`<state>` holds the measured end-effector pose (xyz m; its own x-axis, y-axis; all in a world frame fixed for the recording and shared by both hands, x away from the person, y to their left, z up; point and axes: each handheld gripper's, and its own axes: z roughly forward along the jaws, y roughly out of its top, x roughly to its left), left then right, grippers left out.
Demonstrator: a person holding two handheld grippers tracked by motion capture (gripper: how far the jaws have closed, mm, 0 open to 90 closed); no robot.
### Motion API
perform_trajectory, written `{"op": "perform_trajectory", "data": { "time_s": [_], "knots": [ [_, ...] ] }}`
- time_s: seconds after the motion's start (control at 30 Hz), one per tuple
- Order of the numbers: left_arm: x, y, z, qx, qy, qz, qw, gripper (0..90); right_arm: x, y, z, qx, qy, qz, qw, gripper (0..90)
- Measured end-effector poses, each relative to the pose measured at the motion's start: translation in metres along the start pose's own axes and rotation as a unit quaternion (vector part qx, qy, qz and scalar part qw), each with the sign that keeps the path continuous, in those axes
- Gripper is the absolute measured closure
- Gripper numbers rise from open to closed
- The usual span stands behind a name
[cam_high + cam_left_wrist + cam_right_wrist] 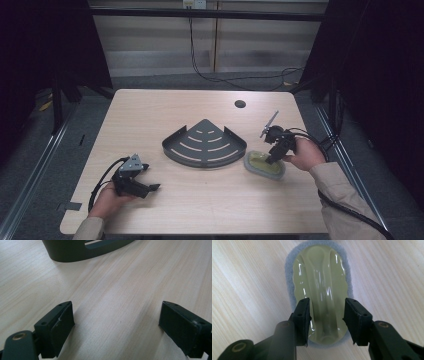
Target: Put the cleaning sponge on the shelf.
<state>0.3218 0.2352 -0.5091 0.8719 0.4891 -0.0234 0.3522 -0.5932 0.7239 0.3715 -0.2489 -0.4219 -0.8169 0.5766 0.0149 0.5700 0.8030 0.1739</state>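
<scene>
Scrubber (322, 290) is the thing in play: a pale yellow-green plastic grip on a grey-blue pad, lying flat on the surface (200, 205) near its right edge, just beside the dark fan-shaped rack (204, 144) that sits mid-surface.

Right tool (326, 320) is directly over it, pointing down, and its jaws straddle the near end of the raised handle ridge. No earlier picture is there to compare, so only the stance counts: the two pads flank the ridge closely, one each side, but a sliver of gap seems to remain and the pads do not clearly press. Judged as open around the handle, then, not gripping (a close call).

Long axis of the scrubber runs straight away from the right tool in the right gripper view, so the jaws stand across the narrow width, which is the way a squeeze would want them. In the high view the right tool (272, 159) meets the scrubber's upper face.

Left tool (148, 188) rests low on the surface at the near left, jaws wide apart with bare wood between them, well apart from the scrubber. Right hand (304, 156) is plainly the nearer one.
</scene>
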Motion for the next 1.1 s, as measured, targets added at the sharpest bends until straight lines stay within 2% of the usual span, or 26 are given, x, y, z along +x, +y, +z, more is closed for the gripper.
{"op": "perform_trajectory", "data": {
  "time_s": [0.07, 0.3, 0.5, 0.7, 0.97, 1.1],
  "knots": [
    [0.0, 0.0, 0.0, 0.0, 0.0, 0.0, 1.0, 12.1, 0.0, 0.001, 0.0, -0.002, 0.002, -0.002, 1.0, 59.5],
    [0.0, 0.0, 0.0, 0.0, -0.001, 0.0, 1.0, 12.1, 0.003, 0.009, 0.005, 0.026, 0.006, -0.01, 0.9996, 70.7],
    [0.0, 0.0, 0.0, 0.0, -0.001, 0.0, 1.0, 12.1, 0.005, 0.011, 0.002, 0.027, 0.011, -0.019, 0.9994, 71.4],
    [0.0, 0.0, 0.0, 0.0, -0.001, 0.0, 1.0, 12.1, 0.005, 0.008, -0.005, 0.02, 0.007, -0.015, 0.9997, 71.5],
    [0.0, 0.0, 0.0, -0.001, -0.001, 0.0, 1.0, 12.1, 0.005, 0.008, -0.018, 0.024, 0.005, -0.004, 0.9997, 71.5],
    [0.0, 0.0, 0.0, -0.002, 0.0, -0.002, 1.0, 12.1, 0.006, 0.01, -0.022, 0.027, 0.001, -0.006, 0.9996, 71.5]
  ]
}}
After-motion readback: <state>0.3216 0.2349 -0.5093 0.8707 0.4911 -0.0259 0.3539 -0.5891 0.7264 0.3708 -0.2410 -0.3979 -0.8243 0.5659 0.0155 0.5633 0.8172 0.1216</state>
